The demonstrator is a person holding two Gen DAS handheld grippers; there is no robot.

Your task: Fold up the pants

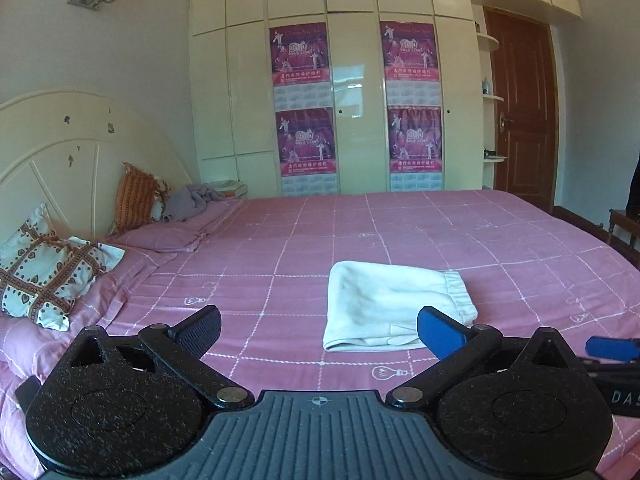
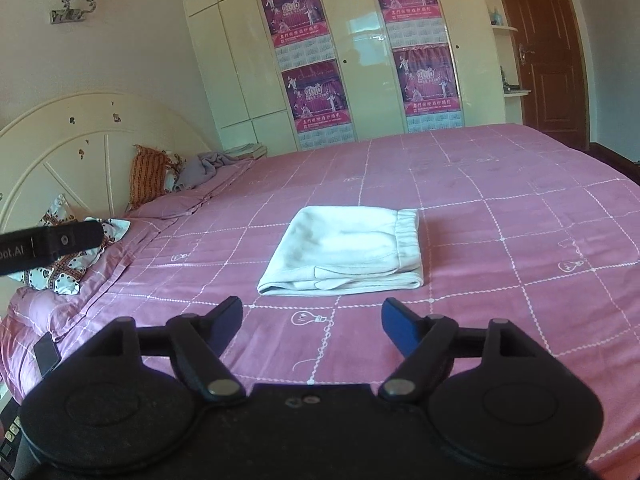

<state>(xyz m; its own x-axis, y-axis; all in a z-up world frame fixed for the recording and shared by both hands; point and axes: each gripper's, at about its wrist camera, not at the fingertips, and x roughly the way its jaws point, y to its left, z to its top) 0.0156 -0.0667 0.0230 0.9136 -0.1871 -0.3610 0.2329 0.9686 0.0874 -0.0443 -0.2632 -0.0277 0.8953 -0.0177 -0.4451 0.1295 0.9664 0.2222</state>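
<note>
Home bedroom: bed (image 1: 400, 232), wardrobe (image 1: 360, 92).

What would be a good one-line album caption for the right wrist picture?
Open right gripper hangs over a pink checked bed, facing cream pants already folded into a neat rectangle.

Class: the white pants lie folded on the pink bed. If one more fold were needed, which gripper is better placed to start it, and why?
Probably the right gripper: it is open, and the folded pants lie centred just ahead of it. The left gripper is also open, but the pants sit off toward its right finger.
</note>
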